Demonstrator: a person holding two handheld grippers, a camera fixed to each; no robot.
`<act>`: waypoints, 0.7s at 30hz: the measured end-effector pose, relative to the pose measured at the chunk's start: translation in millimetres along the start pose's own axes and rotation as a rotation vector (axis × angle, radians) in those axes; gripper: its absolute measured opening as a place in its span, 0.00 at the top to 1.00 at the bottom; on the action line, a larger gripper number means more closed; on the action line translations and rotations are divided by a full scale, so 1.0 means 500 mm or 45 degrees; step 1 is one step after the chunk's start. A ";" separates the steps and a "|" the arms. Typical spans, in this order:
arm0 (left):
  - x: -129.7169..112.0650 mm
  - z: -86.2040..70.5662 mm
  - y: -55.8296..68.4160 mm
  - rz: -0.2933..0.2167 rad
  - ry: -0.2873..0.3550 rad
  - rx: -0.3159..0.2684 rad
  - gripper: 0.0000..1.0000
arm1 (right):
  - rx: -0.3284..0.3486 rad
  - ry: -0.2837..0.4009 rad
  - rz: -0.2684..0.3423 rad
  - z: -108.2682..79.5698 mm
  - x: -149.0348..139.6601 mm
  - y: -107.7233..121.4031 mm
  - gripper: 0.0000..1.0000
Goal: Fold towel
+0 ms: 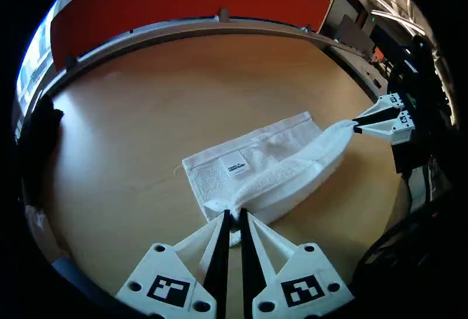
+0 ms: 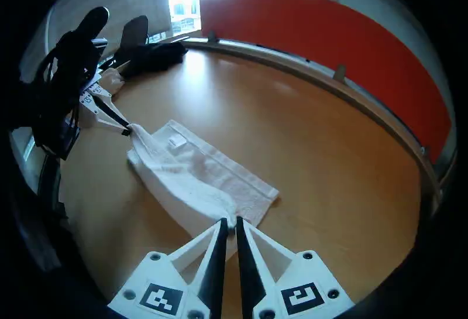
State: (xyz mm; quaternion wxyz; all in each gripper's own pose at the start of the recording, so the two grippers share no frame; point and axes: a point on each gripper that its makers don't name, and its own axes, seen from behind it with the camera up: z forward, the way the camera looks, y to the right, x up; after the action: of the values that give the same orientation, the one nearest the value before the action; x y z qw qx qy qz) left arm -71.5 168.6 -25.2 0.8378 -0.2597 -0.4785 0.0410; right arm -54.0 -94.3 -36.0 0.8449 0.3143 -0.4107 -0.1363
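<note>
White terry towel [image 1: 257, 167], light and limp I judge, spans mid-frame between my left gripper [image 1: 234, 215] and right gripper [image 2: 228, 223], each clenched on an end corner.

No legible text, towel [image 1: 281, 155] label [image 1: 236, 165] print too small

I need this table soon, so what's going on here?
A person is folding a white towel on the wooden table with a gripper in each hand. The left gripper pinches one end of the towel's raised top layer, the right gripper the other end. The bottom layer lies flat, its label showing; the fold isn't finished.
</note>
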 end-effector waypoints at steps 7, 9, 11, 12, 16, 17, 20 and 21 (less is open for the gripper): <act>0.007 0.035 -0.017 -0.003 0.001 0.029 0.85 | -0.005 -0.032 0.031 0.029 -0.010 0.015 0.89; 0.009 0.044 -0.021 -0.002 0.000 0.036 0.82 | -0.010 -0.039 0.042 0.037 -0.012 0.020 0.89; 0.010 0.052 -0.026 0.000 -0.001 0.045 0.78 | -0.014 -0.045 0.054 0.045 -0.013 0.025 0.89; 0.010 0.056 -0.028 -0.001 -0.002 0.048 0.77 | -0.016 -0.047 0.059 0.049 -0.014 0.027 0.89; 0.010 0.069 -0.036 -0.005 -0.007 0.059 0.72 | -0.029 -0.050 0.076 0.061 -0.014 0.034 0.88; 0.011 0.071 -0.038 -0.007 -0.007 0.062 0.71 | -0.033 -0.050 0.079 0.064 -0.014 0.035 0.88; 0.013 0.079 -0.044 -0.013 -0.003 0.072 0.70 | -0.043 -0.056 0.084 0.072 -0.017 0.038 0.87; 0.014 0.081 -0.045 -0.012 -0.001 0.074 0.68 | -0.049 -0.056 0.085 0.075 -0.017 0.040 0.87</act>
State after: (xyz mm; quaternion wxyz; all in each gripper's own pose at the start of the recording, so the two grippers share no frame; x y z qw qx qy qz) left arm -105.2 167.2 7.5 0.8450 -0.2328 -0.4787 0.0512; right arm -89.0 -90.8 -10.9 0.8457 0.2812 -0.4367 -0.1227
